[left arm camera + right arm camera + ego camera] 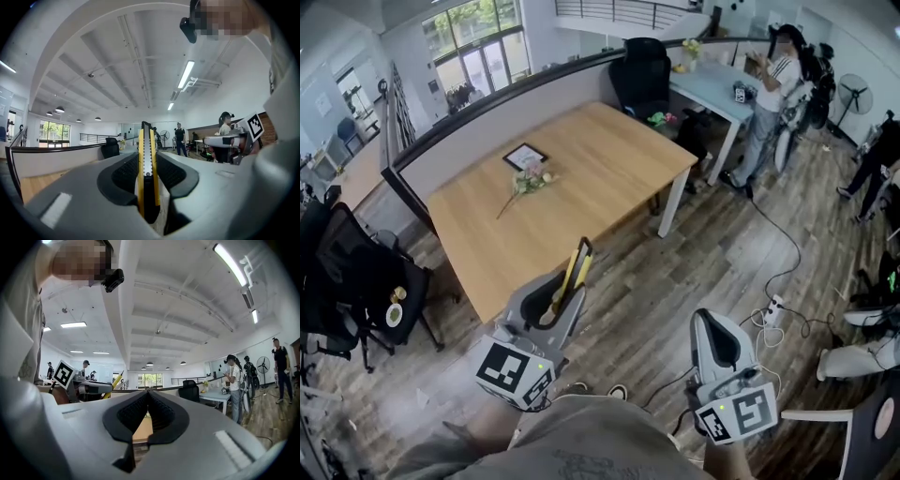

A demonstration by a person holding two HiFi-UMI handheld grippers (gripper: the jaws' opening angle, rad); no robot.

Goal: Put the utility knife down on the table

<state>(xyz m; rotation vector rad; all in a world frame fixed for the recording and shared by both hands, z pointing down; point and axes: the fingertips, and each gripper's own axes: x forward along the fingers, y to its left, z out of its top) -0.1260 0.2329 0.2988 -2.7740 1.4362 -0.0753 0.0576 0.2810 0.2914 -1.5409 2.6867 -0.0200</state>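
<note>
Left claw (555, 302) is clamped on the yellow-and-black utility knife (577, 266), just short of the near edge of the wooden worktop (581, 178). The right claw (719, 342) is pinched together, empty. I'd get low over the wood before letting go.

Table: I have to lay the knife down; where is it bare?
The table is bare across its right half and near edge, closest to the utility knife. Only the framed picture and flower sprig crowd its far left.

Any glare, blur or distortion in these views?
Head view: fisheye bend, sharp, evenly lit table. Left gripper view: heavy fisheye, dark corners, ceiling strip light blown out, utility knife sharp. Right gripper view: same vignette, strip lights glaring.
</note>
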